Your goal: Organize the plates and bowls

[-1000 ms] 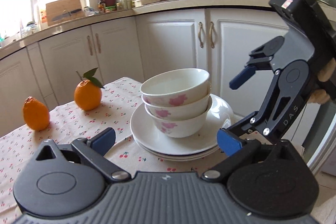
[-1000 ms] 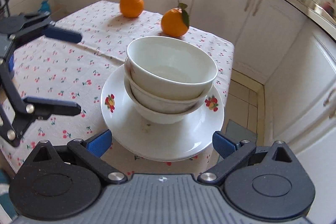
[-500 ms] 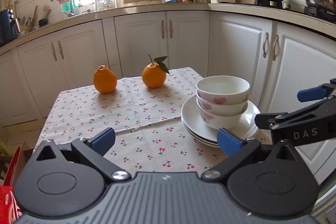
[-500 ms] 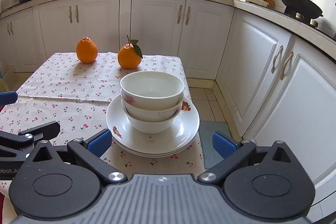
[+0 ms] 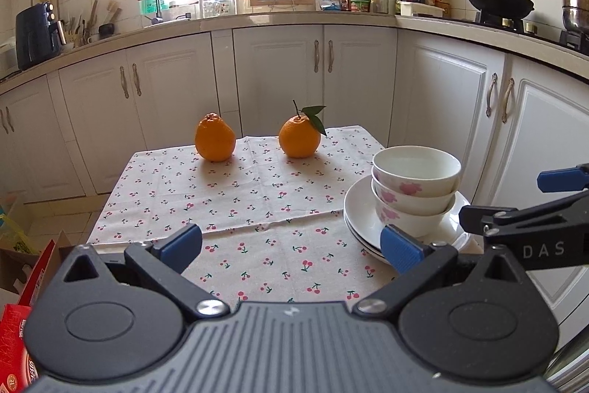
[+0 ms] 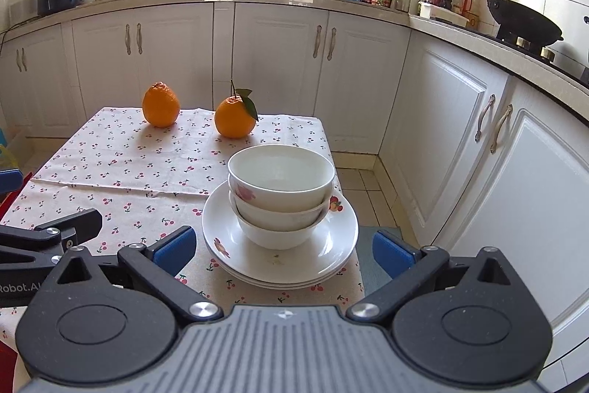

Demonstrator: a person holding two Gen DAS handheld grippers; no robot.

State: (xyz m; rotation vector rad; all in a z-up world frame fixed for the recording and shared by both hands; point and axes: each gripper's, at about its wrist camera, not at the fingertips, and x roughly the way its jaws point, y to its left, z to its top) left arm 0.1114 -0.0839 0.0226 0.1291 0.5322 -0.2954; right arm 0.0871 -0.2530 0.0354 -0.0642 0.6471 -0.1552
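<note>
Three white bowls with pink flowers (image 5: 416, 188) (image 6: 281, 196) are nested on a stack of white plates (image 5: 359, 212) (image 6: 331, 251) at the right edge of the cherry-print table. My left gripper (image 5: 292, 245) is open and empty, held back over the table's near edge, left of the stack. My right gripper (image 6: 281, 251) is open and empty too, its blue pads either side of the near rim of the plates but short of them. Each gripper shows in the other's view at the side.
Two oranges (image 5: 215, 142) (image 5: 299, 139) sit at the far side of the tablecloth (image 5: 257, 201). White cabinets (image 6: 279, 61) wrap round behind and to the right. A wok (image 6: 522, 21) sits on the stove. Boxes (image 5: 22, 282) lie on the floor at left.
Both grippers have pulled back and up from the stack, which now looks smaller and farther. The views have levelled out. Bowls and plates have not moved.
</note>
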